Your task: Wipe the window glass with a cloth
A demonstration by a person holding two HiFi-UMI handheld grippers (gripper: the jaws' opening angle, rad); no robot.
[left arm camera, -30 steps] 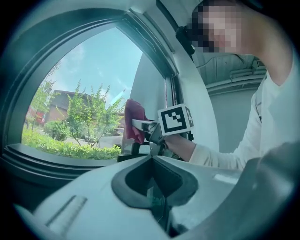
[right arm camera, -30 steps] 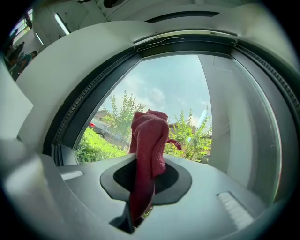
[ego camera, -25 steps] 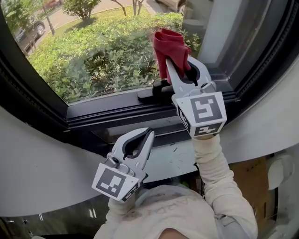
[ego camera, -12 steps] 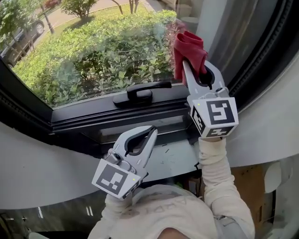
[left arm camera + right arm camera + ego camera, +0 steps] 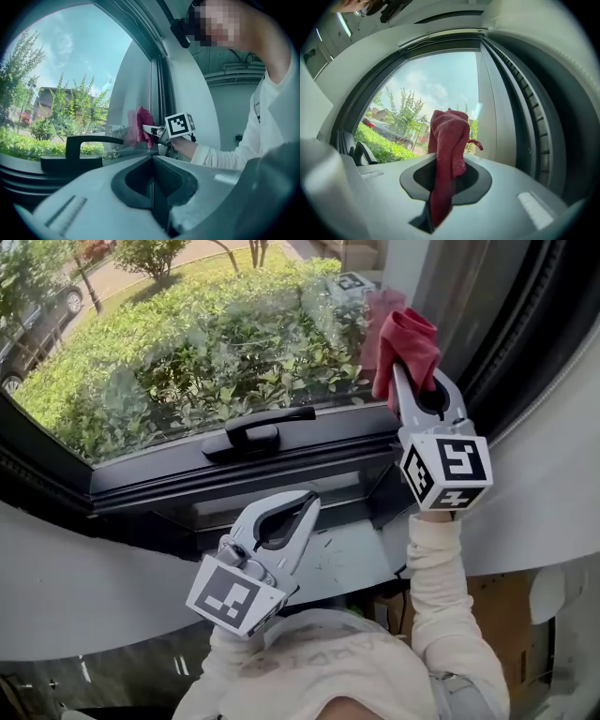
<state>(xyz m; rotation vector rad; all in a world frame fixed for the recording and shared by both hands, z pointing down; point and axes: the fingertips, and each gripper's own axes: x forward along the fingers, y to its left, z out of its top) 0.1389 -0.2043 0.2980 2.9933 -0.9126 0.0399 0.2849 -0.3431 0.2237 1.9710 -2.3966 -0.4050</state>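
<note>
A red cloth (image 5: 405,345) is bunched in my right gripper (image 5: 405,381), which is shut on it and holds it against the window glass (image 5: 187,343) near the pane's lower right corner. In the right gripper view the cloth (image 5: 449,150) hangs out between the jaws, with the glass (image 5: 436,93) behind it. My left gripper (image 5: 298,512) is shut with nothing in it, low in front of the sill, below the black window handle (image 5: 253,435). In the left gripper view the handle (image 5: 77,150) is at the left, the cloth (image 5: 143,125) and right gripper (image 5: 150,129) further off.
The dark window frame (image 5: 234,479) runs under the glass, and a black upright frame (image 5: 511,343) rises at the right. A white curved sill (image 5: 84,568) lies below. Hedges (image 5: 206,352) and a parked car (image 5: 33,320) are outside.
My right gripper has carried the cloth to the right along the lower part of the glass, past the handle towards the right frame. The left gripper has stayed put.
</note>
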